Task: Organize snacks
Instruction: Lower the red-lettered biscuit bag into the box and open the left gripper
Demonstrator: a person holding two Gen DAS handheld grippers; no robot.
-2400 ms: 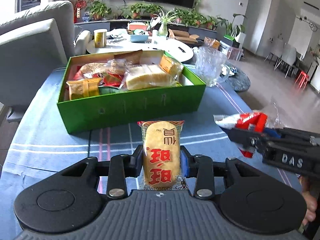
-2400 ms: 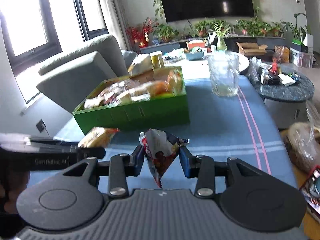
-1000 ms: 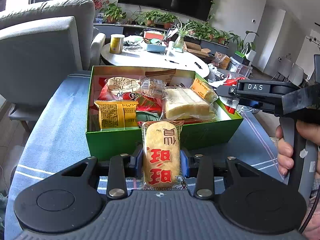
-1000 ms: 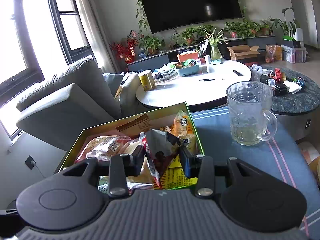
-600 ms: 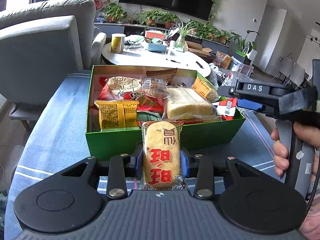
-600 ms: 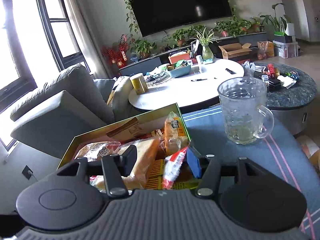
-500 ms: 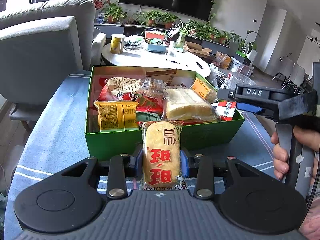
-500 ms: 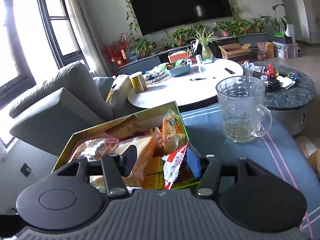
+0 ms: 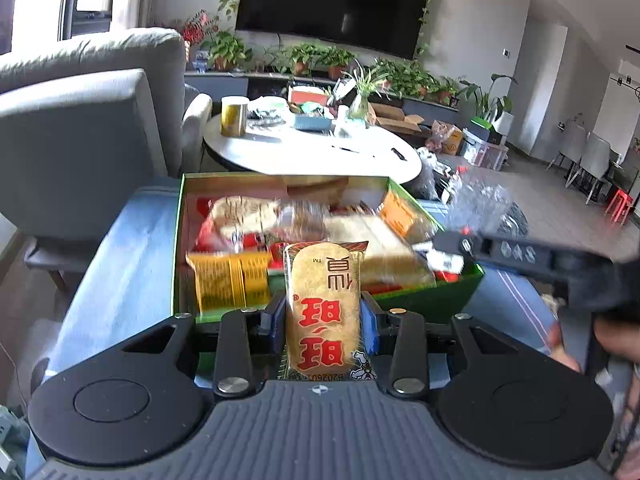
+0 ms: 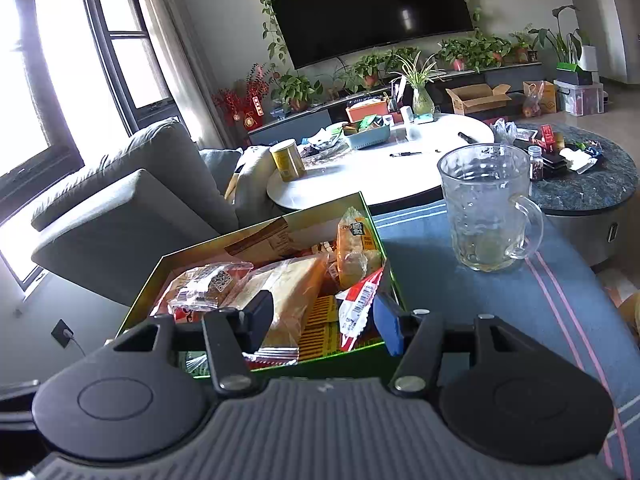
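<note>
Since a second ago the red-and-white snack packet (image 10: 358, 304) has left the right gripper (image 10: 322, 320): it now lies tilted in the near right corner of the green box (image 10: 136, 308), and the right gripper's jaws stand wide apart with nothing between them, hanging just above that corner. The left gripper (image 9: 323, 326) has come forward over the box's near wall, with its fingers still clamped on the rice cracker packet (image 9: 324, 304), which stands upright between the pads, its red characters upside down to the left wrist camera. Below and beyond the cracker, the green box (image 9: 424, 304) is crowded with snacks: a yellow packet (image 9: 228, 280) at the near left, a clear-wrapped sponge cake (image 10: 288, 284) in the middle, an orange-labelled bag (image 10: 358, 248) leaning on the far right wall, and a clear bag with a printed code (image 10: 208, 284) to the left. In the left wrist view the box contents are blurred, and the right gripper (image 9: 516, 254) reaches across the box's right edge, with the person's hand (image 9: 560, 344) below it. The box rests on a blue striped cloth (image 10: 520, 304); a glass mug (image 10: 486, 208) stands on the cloth to the right of the box, apart from it. Behind are a white round table (image 10: 400, 168) and a grey sofa (image 10: 120, 200).
</note>
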